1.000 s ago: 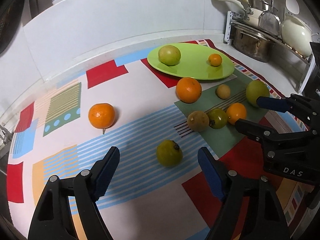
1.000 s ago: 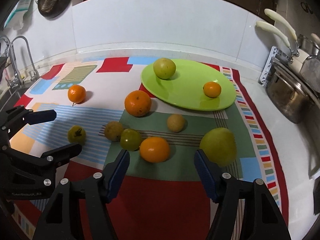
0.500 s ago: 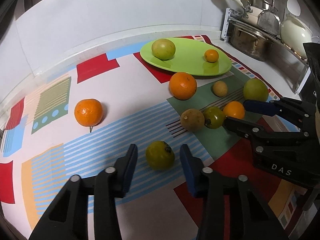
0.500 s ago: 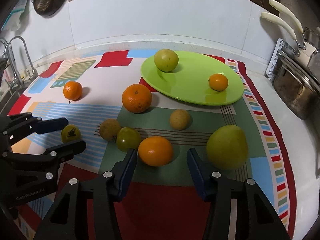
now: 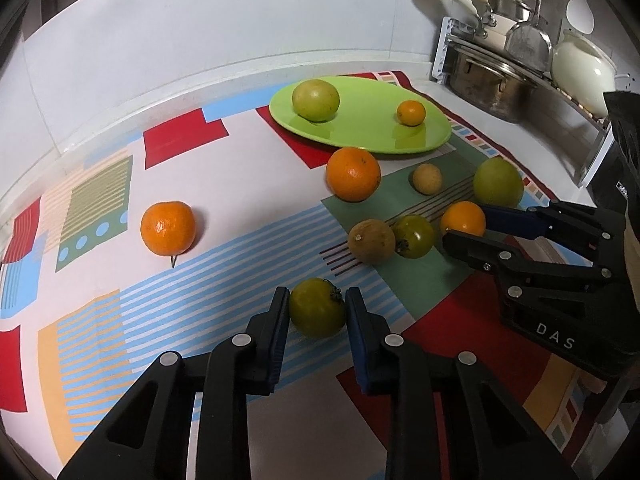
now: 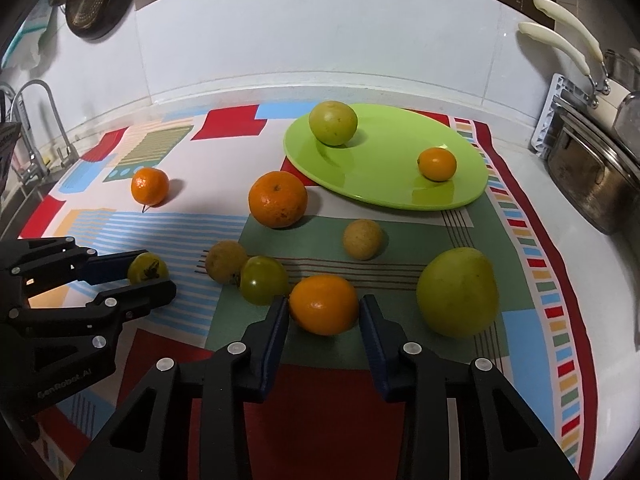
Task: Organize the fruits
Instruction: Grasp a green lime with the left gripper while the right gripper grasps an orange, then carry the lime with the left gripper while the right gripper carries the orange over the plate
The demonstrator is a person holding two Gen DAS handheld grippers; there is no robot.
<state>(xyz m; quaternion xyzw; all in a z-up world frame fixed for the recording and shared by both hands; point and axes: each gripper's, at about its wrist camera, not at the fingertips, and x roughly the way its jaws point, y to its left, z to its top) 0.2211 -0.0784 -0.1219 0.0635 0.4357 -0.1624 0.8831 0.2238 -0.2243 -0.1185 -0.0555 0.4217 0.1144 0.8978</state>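
the left gripper [image 5: 317, 307] has its jaws closed on a green tomato [image 5: 317, 307] on the mat [image 5: 100, 208]. the right gripper [image 6: 324, 310] jaws touch both sides of an orange [image 6: 324, 304], near the plate [image 6: 392, 184].

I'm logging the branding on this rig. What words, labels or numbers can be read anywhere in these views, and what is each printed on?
"DAS" - white letters on the black body of the right gripper, seen from the left wrist view.
"GenRobot.AI" - faint lettering on the black body of the left gripper, seen from the right wrist view.
A small white label on the black object at the right edge of the left wrist view is too small to read.
No other text is legible.
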